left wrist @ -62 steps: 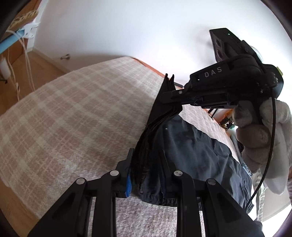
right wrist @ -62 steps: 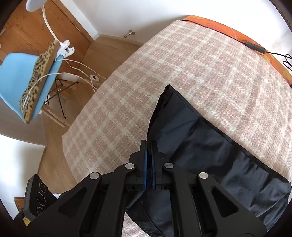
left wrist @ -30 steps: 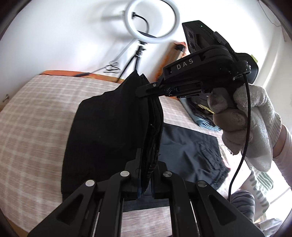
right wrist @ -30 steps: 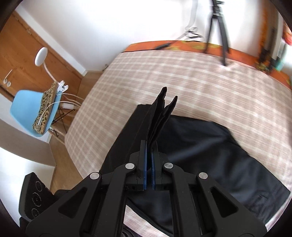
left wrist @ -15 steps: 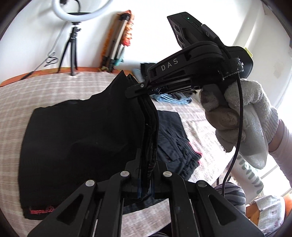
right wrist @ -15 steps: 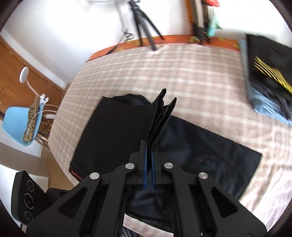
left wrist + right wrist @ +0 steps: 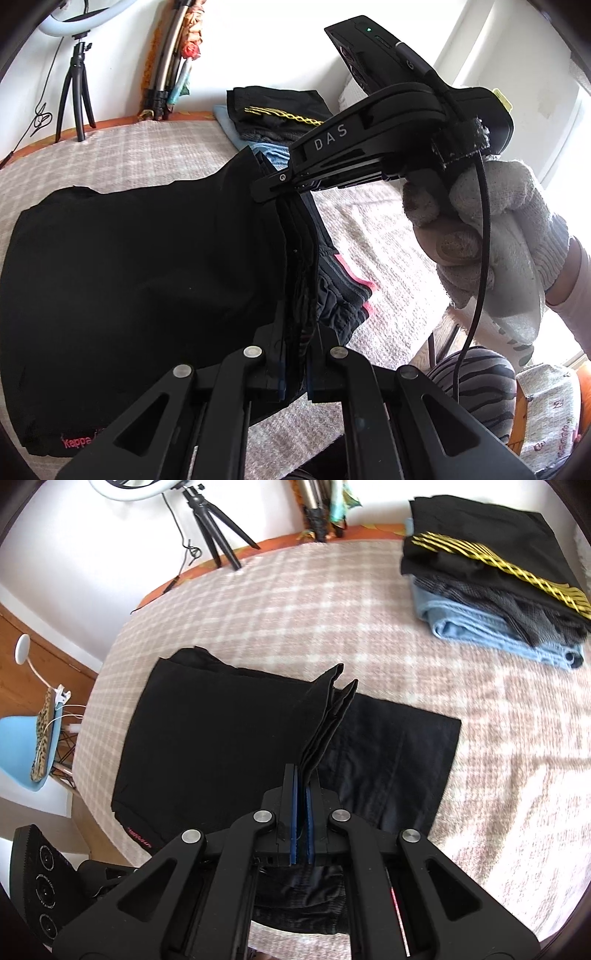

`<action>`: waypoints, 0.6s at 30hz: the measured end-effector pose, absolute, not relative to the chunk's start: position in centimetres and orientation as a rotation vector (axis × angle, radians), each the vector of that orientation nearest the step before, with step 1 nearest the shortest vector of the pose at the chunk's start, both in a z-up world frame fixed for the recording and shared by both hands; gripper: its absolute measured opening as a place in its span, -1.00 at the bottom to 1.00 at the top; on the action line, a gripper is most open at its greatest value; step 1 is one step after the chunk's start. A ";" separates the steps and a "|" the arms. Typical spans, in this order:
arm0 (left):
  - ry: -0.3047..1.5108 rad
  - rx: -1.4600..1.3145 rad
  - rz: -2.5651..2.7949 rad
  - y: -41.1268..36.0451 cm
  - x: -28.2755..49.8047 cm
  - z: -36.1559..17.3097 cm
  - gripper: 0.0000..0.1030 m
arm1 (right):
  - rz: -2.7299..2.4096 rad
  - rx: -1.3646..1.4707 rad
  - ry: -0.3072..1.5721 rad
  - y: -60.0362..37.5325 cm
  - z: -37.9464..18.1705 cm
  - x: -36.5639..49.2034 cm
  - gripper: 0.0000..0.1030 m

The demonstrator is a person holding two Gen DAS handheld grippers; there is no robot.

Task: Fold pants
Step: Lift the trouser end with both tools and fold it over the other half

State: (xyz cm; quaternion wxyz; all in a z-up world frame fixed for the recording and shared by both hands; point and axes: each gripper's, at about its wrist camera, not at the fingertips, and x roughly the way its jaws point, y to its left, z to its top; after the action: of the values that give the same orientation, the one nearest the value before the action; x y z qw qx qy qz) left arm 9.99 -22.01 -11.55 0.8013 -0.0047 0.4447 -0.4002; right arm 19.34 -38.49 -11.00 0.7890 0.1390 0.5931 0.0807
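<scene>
Black pants [image 7: 140, 266] with a pink logo lie on a checked bedspread [image 7: 122, 155]. Both grippers pinch the lifted edge of the folded-over layer. My left gripper [image 7: 295, 354] is shut on the bunched black fabric near the waistband with pink trim [image 7: 354, 280]. My right gripper [image 7: 302, 805] is shut on the same fabric edge; it also shows in the left wrist view [image 7: 273, 188], held by a gloved hand. In the right wrist view the pants [image 7: 221, 738] are spread flat below the raised fold.
A stack of folded clothes [image 7: 491, 576] sits at the far right of the bed [image 7: 295, 602]. A tripod with ring light [image 7: 210, 528] stands behind the bed. A blue chair [image 7: 22, 749] is on the floor to the left.
Both grippers have carried the lifted pants edge across towards the waistband end. The folded layer now covers more of the pants, and the clothes stack has come into view.
</scene>
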 end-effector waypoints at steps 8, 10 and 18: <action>1.007 0.011 -0.869 -23.7 9.6 -13.0 -0.92 | 0.144 0.298 1.302 -39.5 -13.4 18.6 -0.92; 1.020 0.023 -0.869 -24.1 9.5 -13.3 -0.92 | 0.141 0.303 1.312 -39.7 -13.9 18.7 -0.92; 1.049 0.053 -0.864 -25.0 9.0 -13.9 -0.92 | 0.104 0.355 1.277 -41.7 -12.9 18.0 -0.84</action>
State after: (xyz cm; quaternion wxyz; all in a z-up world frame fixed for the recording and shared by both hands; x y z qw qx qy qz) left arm 8.96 -25.05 -13.88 0.7777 0.0245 0.4848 -0.3993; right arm 18.01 -41.70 -12.89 0.7870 0.1648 0.5926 0.0482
